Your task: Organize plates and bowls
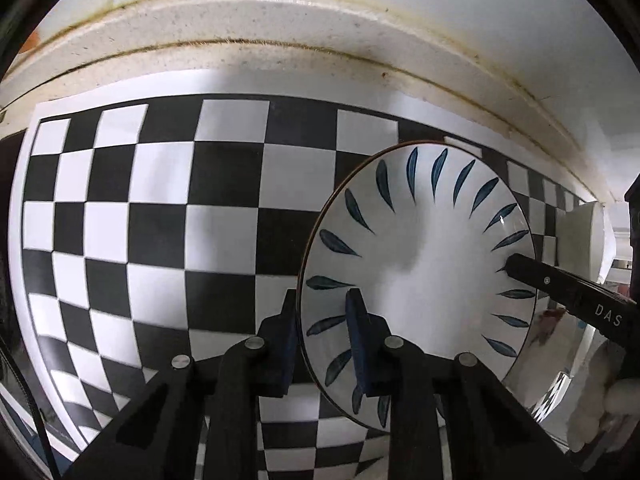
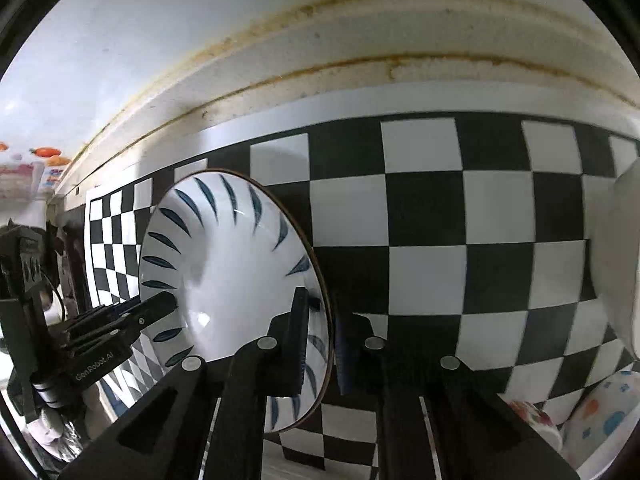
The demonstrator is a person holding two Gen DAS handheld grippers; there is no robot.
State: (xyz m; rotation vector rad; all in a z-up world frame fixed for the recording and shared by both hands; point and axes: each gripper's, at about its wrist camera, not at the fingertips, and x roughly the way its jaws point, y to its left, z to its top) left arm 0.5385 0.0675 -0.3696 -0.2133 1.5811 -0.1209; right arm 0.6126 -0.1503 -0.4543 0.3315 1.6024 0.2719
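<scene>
A white plate [image 1: 420, 264] with dark blue leaf marks round its rim is held up over a black and white checkered mat [image 1: 160, 220]. My left gripper [image 1: 324, 320] is shut on the plate's near left rim, one finger on each face. My right gripper shows in that view as a black finger [image 1: 560, 284] on the plate's right rim. In the right wrist view the plate [image 2: 224, 272] is at the left, and my right gripper [image 2: 324, 320] is shut on its right rim. The left gripper's fingers [image 2: 132, 316] clamp the opposite rim.
A stained white ledge and wall [image 1: 280, 40] run behind the mat. A white dish [image 2: 624, 264] stands at the right edge of the right wrist view, with patterned bowls [image 2: 600, 420] below it. A white object [image 1: 584, 240] and clear glassware [image 1: 560, 384] lie right of the plate.
</scene>
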